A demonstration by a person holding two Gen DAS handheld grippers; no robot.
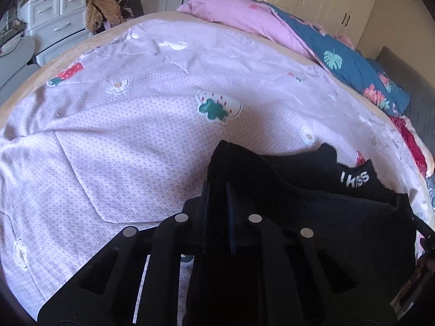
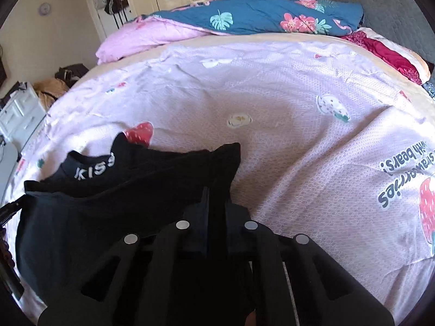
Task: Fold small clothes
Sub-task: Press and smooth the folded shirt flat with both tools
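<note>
Currently, both grippers clamp a black garment (image 1: 312, 217) above a bed sheet (image 1: 122, 135). No earlier view is available, so only the present grip is stated.

Containers: a white drawer unit (image 1: 54, 21) stands beyond the far left edge of the bed; its drawers are closed and their contents cannot be seen. A dark bag sits on top of it.

Position: the left gripper (image 1: 217, 187) has its jaws closed on the garment's left corner, with fabric rising past the fingertips. The right gripper (image 2: 217, 190) has its jaws closed on the opposite corner. The garment spans between the two tools, its neckband with white lettering facing away from them.

Materials: the garment is a soft, matte black knit with a ribbed collar. The sheet is lilac with a fine lattice print, strawberries, flowers and printed text, lightly creased. A pink and teal floral quilt (image 2: 244, 13) lies bunched along the far side.
</note>
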